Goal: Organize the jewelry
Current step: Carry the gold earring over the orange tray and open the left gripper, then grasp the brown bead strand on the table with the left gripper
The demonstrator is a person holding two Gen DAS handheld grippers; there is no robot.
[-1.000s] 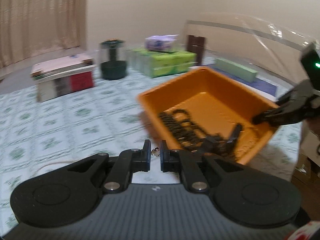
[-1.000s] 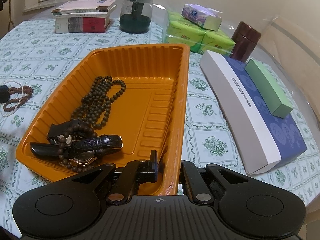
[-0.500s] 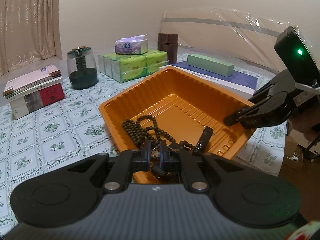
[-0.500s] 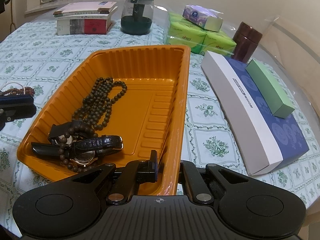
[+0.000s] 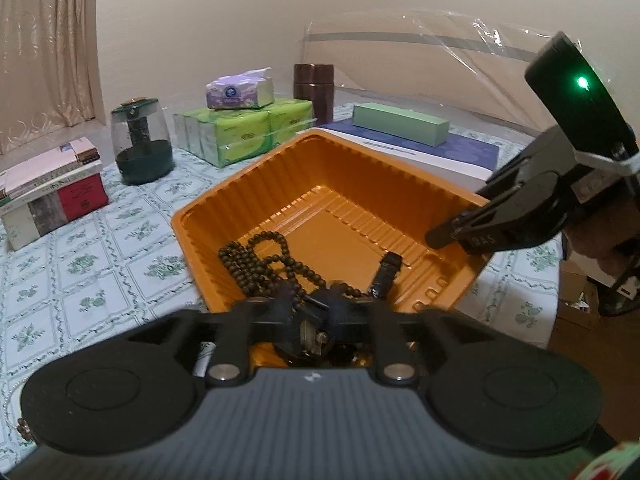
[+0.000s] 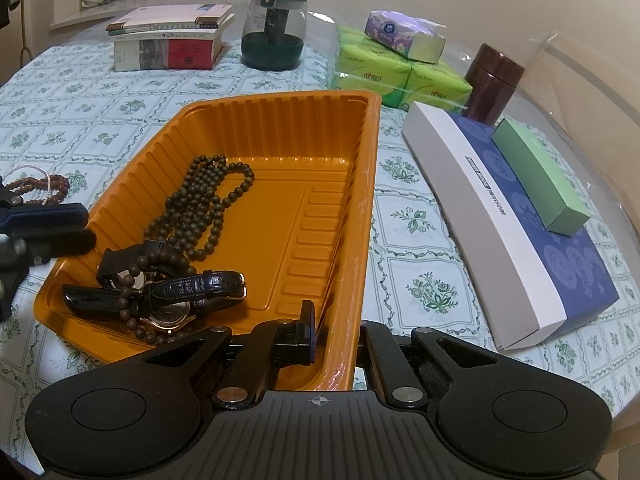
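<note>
An orange tray [image 6: 360, 184] lies on the patterned tablecloth and holds a dark bead necklace [image 6: 200, 216] and black-strapped watches [image 6: 176, 292]. My right gripper [image 6: 336, 336] is shut on the tray's near right wall, and it also shows as the right gripper [image 5: 440, 236] in the left wrist view. My left gripper [image 5: 314, 308] hangs over the tray's [image 5: 256, 184] watch end; its jaws are opening. A small metallic piece [image 5: 312, 334] sits just below them, free of the pads. Reddish bead bracelets [image 6: 40, 188] with a white strand lie on the cloth left of the tray.
Behind the tray stand a book stack [image 6: 172, 36], a glass jar with a green base [image 6: 276, 32], green tissue packs [image 6: 396, 76] and a brown canister [image 6: 492, 80]. A blue-and-white box [image 6: 520, 232] with a green box [image 6: 540, 180] on it lies right of the tray. The table edge runs close on the right.
My left gripper swung over the tray's near end, then its jaws parted and the small piece left the pads. The right gripper and the tray stayed put.
</note>
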